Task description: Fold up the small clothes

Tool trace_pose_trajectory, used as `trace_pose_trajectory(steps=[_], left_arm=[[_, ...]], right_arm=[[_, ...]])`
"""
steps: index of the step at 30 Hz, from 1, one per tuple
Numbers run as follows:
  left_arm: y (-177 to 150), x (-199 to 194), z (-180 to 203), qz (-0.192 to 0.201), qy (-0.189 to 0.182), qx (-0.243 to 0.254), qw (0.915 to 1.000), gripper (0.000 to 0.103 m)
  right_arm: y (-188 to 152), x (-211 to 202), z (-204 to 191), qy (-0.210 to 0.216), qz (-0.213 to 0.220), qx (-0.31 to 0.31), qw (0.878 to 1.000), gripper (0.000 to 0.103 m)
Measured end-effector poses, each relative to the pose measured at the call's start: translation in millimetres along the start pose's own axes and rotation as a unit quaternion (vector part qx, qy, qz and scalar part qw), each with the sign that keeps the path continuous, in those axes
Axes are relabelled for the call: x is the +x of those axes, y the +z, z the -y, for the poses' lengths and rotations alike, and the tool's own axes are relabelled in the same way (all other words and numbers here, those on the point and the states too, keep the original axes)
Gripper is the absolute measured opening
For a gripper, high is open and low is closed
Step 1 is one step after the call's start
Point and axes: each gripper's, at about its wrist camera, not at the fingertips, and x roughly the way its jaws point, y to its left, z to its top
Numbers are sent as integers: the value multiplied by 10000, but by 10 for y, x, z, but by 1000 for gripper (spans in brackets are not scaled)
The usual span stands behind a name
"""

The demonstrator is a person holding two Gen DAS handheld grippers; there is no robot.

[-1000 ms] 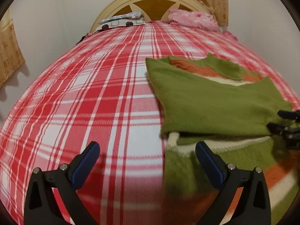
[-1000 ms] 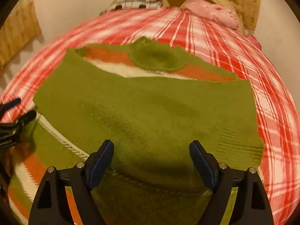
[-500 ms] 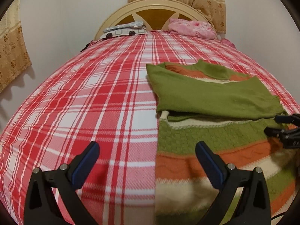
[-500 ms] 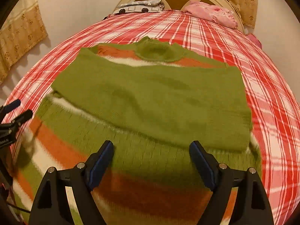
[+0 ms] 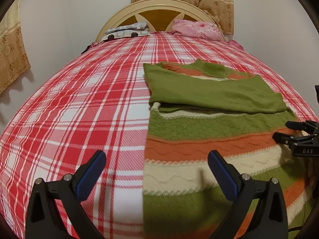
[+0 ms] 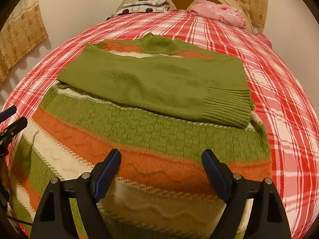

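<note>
A green, orange and cream striped knit sweater [image 5: 211,139] [image 6: 151,131] lies flat on the red plaid bedspread [image 5: 79,107]. Its green sleeves [image 6: 159,83] are folded across the chest. My left gripper [image 5: 156,166] hovers open over the sweater's left edge, nothing between its fingers. My right gripper [image 6: 160,165] stands open above the orange stripe near the hem, holding nothing. It also shows at the right edge of the left wrist view as the right gripper [image 5: 287,129]. The left gripper's tips [image 6: 11,119] show at the left edge of the right wrist view.
At the head of the bed stands a cream headboard [image 5: 165,6], with a grey patterned pillow [image 5: 127,30] and a pink cloth [image 5: 196,29] against it. Curtains [image 5: 12,45] hang on the left wall. The plaid bedspread [image 6: 289,91] runs bare on both sides of the sweater.
Both grippers have pulled back towards the foot of the bed, so more of the sweater's striped lower body shows. Both stay open; the sweater lies unchanged.
</note>
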Motion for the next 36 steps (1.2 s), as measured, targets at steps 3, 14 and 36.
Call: trace_pose_trajectory(steps=[3, 14, 36], left_arm=[[-52, -64, 25, 5, -36, 2, 10000, 103], [-297, -305, 89, -18, -131, -46, 9999, 103], [-905, -662, 48, -356, -349, -71, 9987, 103]], right_arm=[[-43, -51, 1, -24, 52, 79, 10000, 84], [-289, -279, -125, -73, 63, -107, 9999, 84], [-965, -723, -265, -74, 250, -143, 9996, 84]])
